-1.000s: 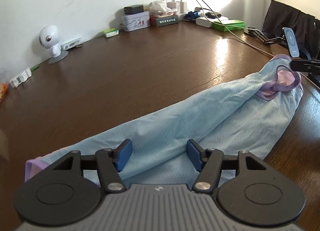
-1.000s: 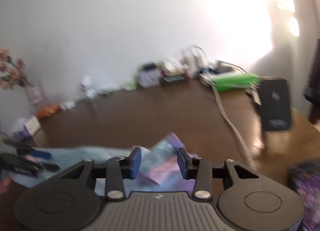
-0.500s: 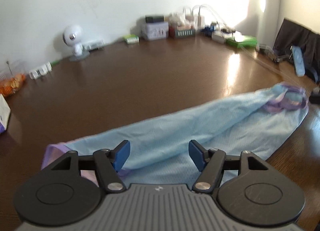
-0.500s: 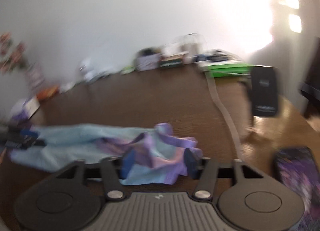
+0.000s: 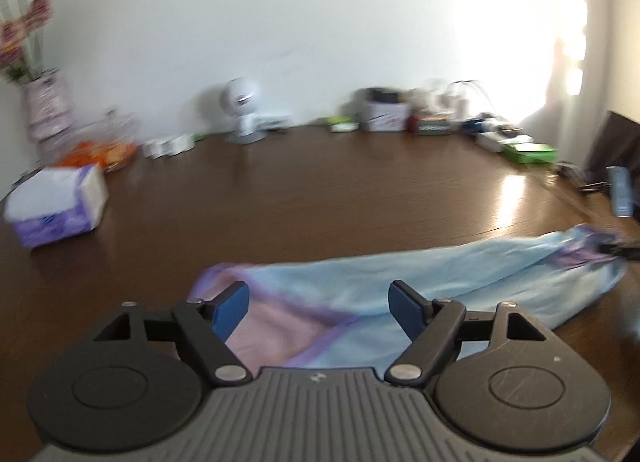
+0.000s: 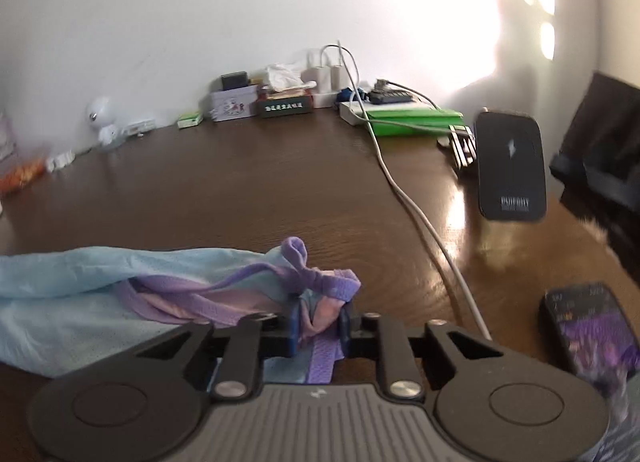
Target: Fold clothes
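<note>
Two tools now split the work: your right tool (image 6: 319, 320) has just closed on the purple-trimmed end of the light-blue garment (image 5: 420, 278) stretched along the worktop (image 5: 320, 198), while your left tool (image 5: 319, 308), jaws widening and empty, hovers over its pink end.

Left-wrist view motion-blurred, vase (image 5: 46, 110) cut off at left edge, phone (image 6: 588, 338) smeared

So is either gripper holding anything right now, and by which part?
The right gripper, jaws just closed, pinches the garment by its purple-trimmed end. The left gripper is open, holding nothing.
</note>
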`<action>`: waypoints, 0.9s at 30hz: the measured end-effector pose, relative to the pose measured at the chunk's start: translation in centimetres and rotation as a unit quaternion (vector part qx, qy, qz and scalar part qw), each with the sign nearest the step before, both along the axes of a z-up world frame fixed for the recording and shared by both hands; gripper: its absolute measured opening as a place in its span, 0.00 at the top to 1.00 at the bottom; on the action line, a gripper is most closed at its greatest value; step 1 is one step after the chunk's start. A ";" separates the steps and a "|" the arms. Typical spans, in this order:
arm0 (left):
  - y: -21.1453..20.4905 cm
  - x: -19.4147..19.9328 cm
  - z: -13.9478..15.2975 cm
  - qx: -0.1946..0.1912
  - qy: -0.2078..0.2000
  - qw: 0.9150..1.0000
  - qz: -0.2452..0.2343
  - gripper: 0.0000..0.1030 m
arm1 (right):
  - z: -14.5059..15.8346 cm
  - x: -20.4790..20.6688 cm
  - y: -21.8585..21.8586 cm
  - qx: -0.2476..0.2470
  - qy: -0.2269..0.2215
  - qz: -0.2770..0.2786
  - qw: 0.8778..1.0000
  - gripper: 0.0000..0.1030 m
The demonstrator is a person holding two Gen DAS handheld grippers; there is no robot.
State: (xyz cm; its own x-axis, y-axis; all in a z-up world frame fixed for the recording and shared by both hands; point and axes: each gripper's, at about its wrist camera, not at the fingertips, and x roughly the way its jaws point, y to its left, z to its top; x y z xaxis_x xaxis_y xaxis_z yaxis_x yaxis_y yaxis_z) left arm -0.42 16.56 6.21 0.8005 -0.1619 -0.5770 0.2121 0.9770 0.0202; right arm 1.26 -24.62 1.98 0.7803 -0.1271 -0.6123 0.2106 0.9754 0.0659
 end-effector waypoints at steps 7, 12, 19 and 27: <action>3.0 -1.2 -0.3 -0.002 -0.012 0.995 0.098 0.23 | 6.9 -0.3 6.1 -0.005 -0.086 0.161 0.983 0.89; 3.5 -1.5 -2.1 0.015 0.021 0.990 0.136 0.23 | 4.4 3.3 17.3 -0.002 -0.066 0.296 0.953 0.77; 3.8 -3.6 -2.9 -0.032 0.050 0.977 0.203 0.23 | 7.0 2.9 16.0 0.003 -0.071 0.375 0.924 0.62; 1.4 -2.4 -3.8 -0.021 0.069 0.970 0.230 0.37 | 7.2 17.8 22.7 -0.051 0.027 0.560 0.826 0.62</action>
